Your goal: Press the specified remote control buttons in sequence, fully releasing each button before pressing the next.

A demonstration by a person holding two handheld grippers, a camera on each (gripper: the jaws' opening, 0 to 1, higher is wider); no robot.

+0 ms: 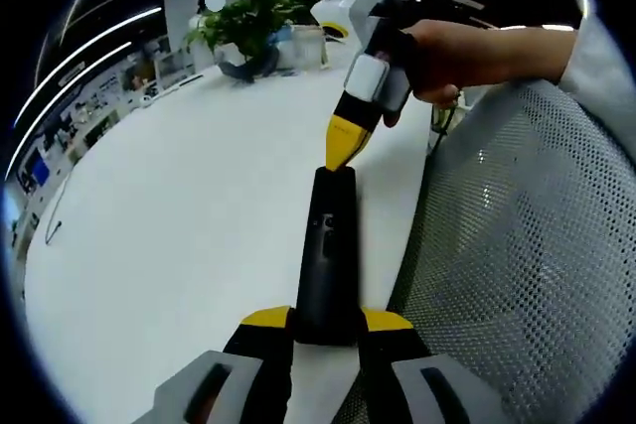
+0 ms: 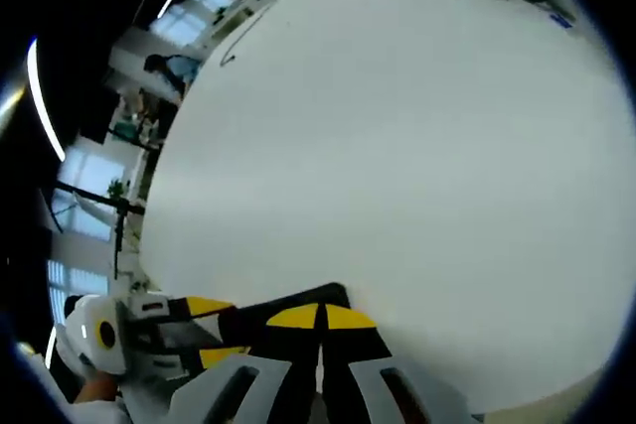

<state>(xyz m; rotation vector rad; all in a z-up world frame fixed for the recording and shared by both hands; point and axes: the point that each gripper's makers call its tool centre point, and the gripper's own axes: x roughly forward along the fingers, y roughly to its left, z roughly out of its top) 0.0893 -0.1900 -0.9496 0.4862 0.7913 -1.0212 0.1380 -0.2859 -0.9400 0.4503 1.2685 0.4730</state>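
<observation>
A black remote control [image 1: 326,245] lies lengthwise away from me over the white table [image 1: 179,215]. My left gripper [image 1: 327,319] is shut on its near end, one yellow tip on each side. My right gripper [image 1: 341,151], held by a hand [image 1: 467,57], comes down from the upper right with its yellow tips together on the remote's far end. In the right gripper view the right gripper [image 2: 320,317] is shut, with its tips against the dark remote [image 2: 308,296]. The left gripper [image 2: 211,331] sits at the lower left there.
A potted plant [image 1: 248,32] and small items stand at the table's far edge. A grey mesh chair back [image 1: 517,265] rises close on the right. The white table [image 2: 397,146] spreads wide beyond the remote.
</observation>
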